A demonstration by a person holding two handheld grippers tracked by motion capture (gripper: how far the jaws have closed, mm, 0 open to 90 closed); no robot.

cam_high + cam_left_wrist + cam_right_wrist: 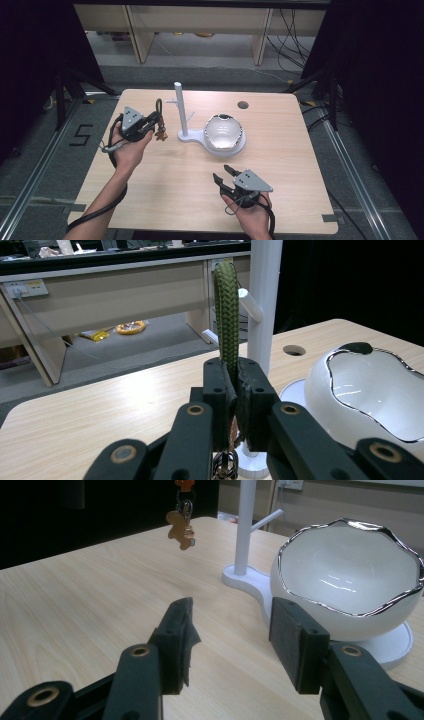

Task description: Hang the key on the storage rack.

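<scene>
the green braided strap (227,315) stands upright between the jaws of the left gripper (235,390), its long axis running straight up, its loop end topmost and level with a side peg of the white post (264,300). the jaws are pressed together on the strap's lower part. below the grip a small gingerbread-man charm (181,530) hangs on a metal clip, clear of the table (165,170). in the high view the strap (159,107) sits just left of the post, near it but apart, with the left gripper (150,122) held above the table's left part.

the post rises from a white base that also carries a white bowl (223,131) with a wavy silver rim, on its right.

the right gripper (232,630) is spread wide with nothing between its pads, pointing toward the bowl. in the high view the right gripper (222,175) hovers over the near right part of the table, well apart from the strap.
</scene>
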